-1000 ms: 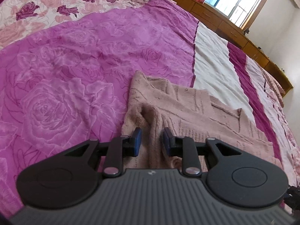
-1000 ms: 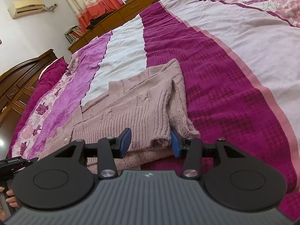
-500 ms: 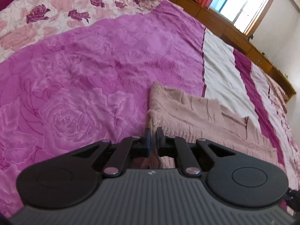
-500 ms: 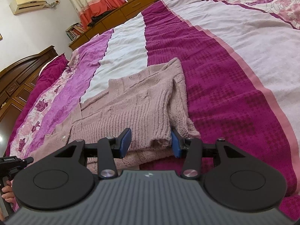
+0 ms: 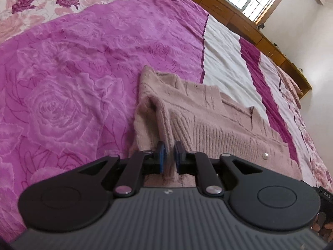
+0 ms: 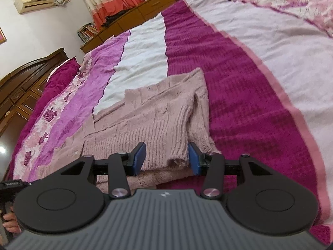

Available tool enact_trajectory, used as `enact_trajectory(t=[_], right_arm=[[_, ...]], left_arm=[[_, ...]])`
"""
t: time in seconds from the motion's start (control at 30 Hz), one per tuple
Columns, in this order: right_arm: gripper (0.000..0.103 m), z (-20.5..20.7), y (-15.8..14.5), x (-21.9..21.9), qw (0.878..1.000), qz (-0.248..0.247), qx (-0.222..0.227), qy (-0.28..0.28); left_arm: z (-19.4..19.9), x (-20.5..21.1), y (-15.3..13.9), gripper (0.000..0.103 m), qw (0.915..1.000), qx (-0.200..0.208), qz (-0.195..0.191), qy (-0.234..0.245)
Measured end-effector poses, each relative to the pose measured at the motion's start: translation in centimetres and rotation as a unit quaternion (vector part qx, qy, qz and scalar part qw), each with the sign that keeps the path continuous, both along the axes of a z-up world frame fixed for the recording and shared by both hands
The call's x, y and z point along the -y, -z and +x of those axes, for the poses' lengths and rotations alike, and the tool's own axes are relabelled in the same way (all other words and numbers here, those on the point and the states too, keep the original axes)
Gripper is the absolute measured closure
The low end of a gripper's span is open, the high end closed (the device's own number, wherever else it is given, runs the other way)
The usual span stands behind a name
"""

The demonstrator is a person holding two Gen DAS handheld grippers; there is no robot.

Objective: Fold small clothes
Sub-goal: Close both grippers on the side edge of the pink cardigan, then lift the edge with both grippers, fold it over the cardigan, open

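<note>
The pink cardigan lies flat on the bedspread, straight ahead of both claws and running away from them, with its near hem under the fingertips. Its long axis, across the two claws, runs hem-wise from the left claw toward the right one; each sleeve is already folded in over the body and points back toward its own claw. The left claw is pinched shut on the cuff end of the left sleeve, a ridge of knit squeezed between the blue pads, so the cloth rises in a tented fold directly in front of it. The right claw stands half open around the cuff of the right sleeve: the cuff sits between the pads, which appear to touch or nearly touch its sides, but whether they press on it cannot be told, and the cloth there does not look pinched or lifted. A pearl button shows just right of the left claw, near the hem. The left hand is the one with a firm hold, so by my reading the coming move turns on it: the sleeve lies forward and slightly right of the left claw, and carrying it that way would lay it along the body. The right claw probably needs to close before it can lift its side evenly.
</note>
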State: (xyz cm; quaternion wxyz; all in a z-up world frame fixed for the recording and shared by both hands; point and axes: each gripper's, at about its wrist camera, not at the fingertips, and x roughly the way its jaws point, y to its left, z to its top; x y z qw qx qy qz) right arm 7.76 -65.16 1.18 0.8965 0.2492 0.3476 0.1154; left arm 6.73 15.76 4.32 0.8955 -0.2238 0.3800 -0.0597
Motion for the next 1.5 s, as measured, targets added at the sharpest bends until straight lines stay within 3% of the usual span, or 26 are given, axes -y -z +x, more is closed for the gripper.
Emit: enact_trajectory(t=[0.3,0.37,0.43,0.5,0.6,0.8,0.97,1.17,1.37,1.43,1.5], right_arm=[[0.052,1.1,1.4,0.7,0.999,0.047,-0.024,-0.002],[0.059,1.3,1.5,0.7,0.998,0.05,-0.026,-0.005],[0.079,1.5,1.6,0.8,0.998,0.051,-0.028,-0.012],[0.09,1.8,1.6,1.1,0.997,0.069,-0.032,-0.016],[0.094,2.1,1.1,1.9,0.994,0.11,-0.02,-0.018],[0.095,4.5,-0.8,3.2,0.986,0.165,0.01,-0.003],[0.095,8.2,-1.6,3.4,0.985,0.17,0.03,0.015],[0.095,13.4,-0.6,2.7,0.983,0.176,0.026,0.04],[0.093,17.2,2.2,1.3,0.988,0.135,-0.015,0.074],[0.085,17.2,2.9,1.0,0.988,0.134,-0.017,0.077],[0.078,16.9,3.1,1.0,0.987,0.139,-0.009,0.077]], left_arm=[[0.5,-0.2,0.9,0.091,0.9993,-0.028,-0.02,0.014],[0.6,-0.1,1.4,0.091,0.9984,-0.04,-0.032,0.023],[0.5,-0.1,1.5,0.092,0.9983,-0.038,-0.036,0.025],[0.5,-0.3,1.3,0.092,0.9979,-0.033,-0.05,0.024],[0.6,-0.9,0.4,0.093,0.996,-0.017,-0.085,0.018],[2.3,-1.9,-2.6,0.093,0.993,0.023,-0.113,-0.026],[5.3,-2.6,-3.4,0.093,0.9901,0.031,-0.121,-0.064],[8.8,-2.6,-2.4,0.093,0.9904,0.021,-0.104,-0.089],[11.7,-2.0,-0.4,0.091,0.9925,-0.007,-0.067,-0.102],[12.0,-1.9,-0.2,0.09,0.9937,-0.012,-0.056,-0.096],[12.1,-1.8,-0.1,0.083,0.9942,-0.011,-0.056,-0.091]])
